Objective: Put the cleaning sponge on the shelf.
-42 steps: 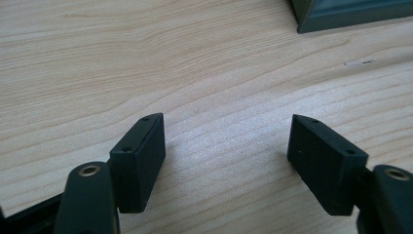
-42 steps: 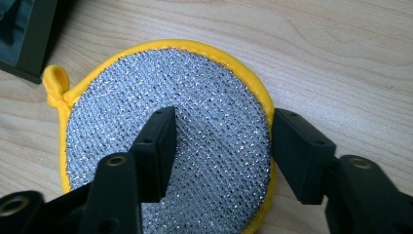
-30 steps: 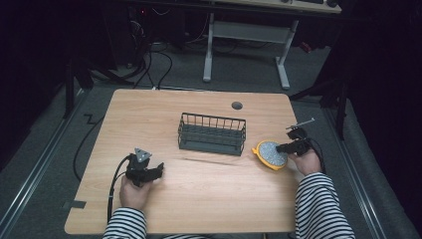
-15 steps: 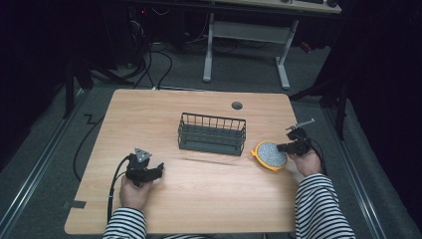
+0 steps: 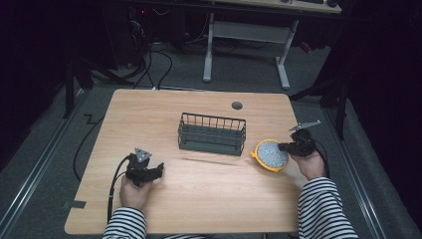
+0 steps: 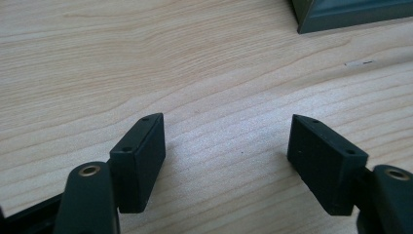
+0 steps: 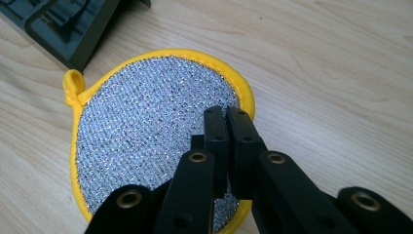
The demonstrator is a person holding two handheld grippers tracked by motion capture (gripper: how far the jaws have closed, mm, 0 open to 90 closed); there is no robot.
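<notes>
**Right fingers clamp down on the scrubber pad's near edge**

The right gripper point(image 7: 228, 127) has just been closing, and its 2 fingers point(image 7: 216, 131) now sit pressed together over the silvery scrubber pad point(image 5: 271, 155), apparently pinching the pad's yellow-trimmed near rim. A bite at the edge makes sense: the pad lies flat on the bench point(image 5: 209, 194), so the rim is the 1 place thin fingers can get under.

The pad rests just right of the wire basket point(image 5: 212, 133), its hanging loop point(image 7: 72, 80) pointing toward the basket's corner, which looks like the likely drop-off.

Over on the other side, the left gripper point(image 5: 145, 172) rests low over bare wood, fingers point(image 6: 139, 161) spread wide with nothing between them. It looks parked, leaving the lift to the right hand point(image 5: 311, 164).
</notes>
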